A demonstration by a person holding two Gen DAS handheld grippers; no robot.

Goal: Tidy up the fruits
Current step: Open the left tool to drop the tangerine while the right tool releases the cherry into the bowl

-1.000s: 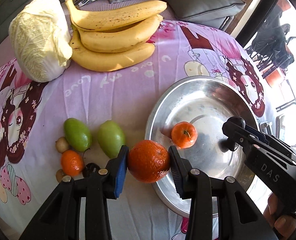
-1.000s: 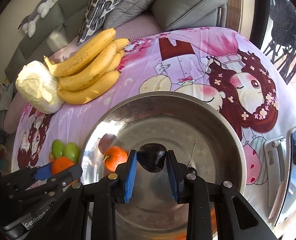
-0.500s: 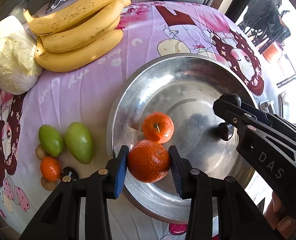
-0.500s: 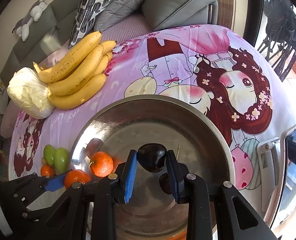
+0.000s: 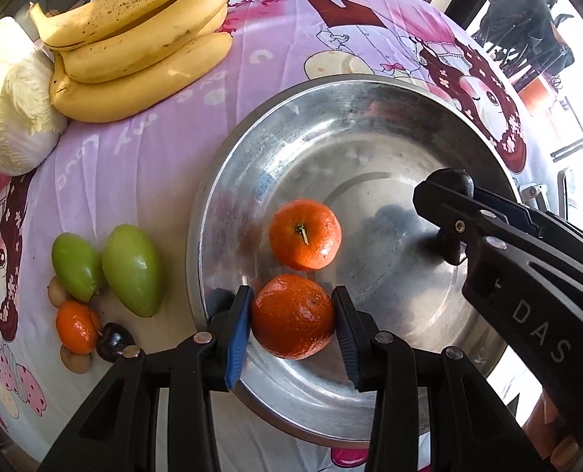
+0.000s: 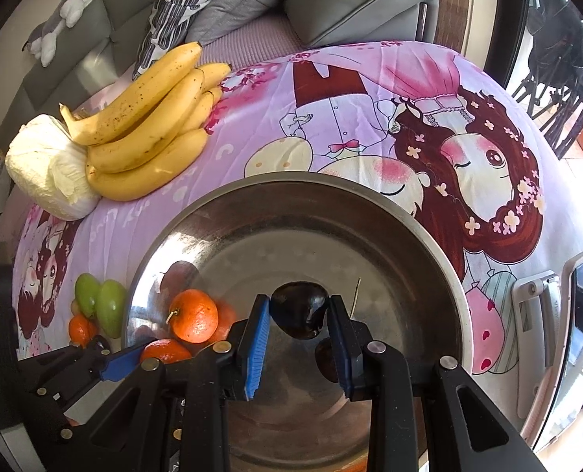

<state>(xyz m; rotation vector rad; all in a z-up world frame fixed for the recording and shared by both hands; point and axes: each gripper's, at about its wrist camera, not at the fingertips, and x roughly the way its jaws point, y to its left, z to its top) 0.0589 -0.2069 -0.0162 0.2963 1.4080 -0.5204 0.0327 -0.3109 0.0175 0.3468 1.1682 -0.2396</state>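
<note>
Placing step: two fruits held over the steel basin (image 5: 252, 149), release not yet made.

Left gripper (image 5: 291, 324) clamped on an orange tangerine (image 5: 292, 316), low over the basin's near side, just beside a second tangerine (image 5: 304, 234) already lying inside. Right gripper (image 6: 300, 320) closed narrow on a dark plum-like fruit (image 6: 300, 308), above the basin floor. Remaining on the desk's pink cloth (image 5: 142, 165), left of the basin: two green fruits (image 5: 132, 269), small tangerine (image 5: 76, 327), dark fruit (image 5: 112, 340), bananas (image 5: 142, 39). Next, by judgement: lower slightly, open both, avoid knocking the resting tangerine.
</note>
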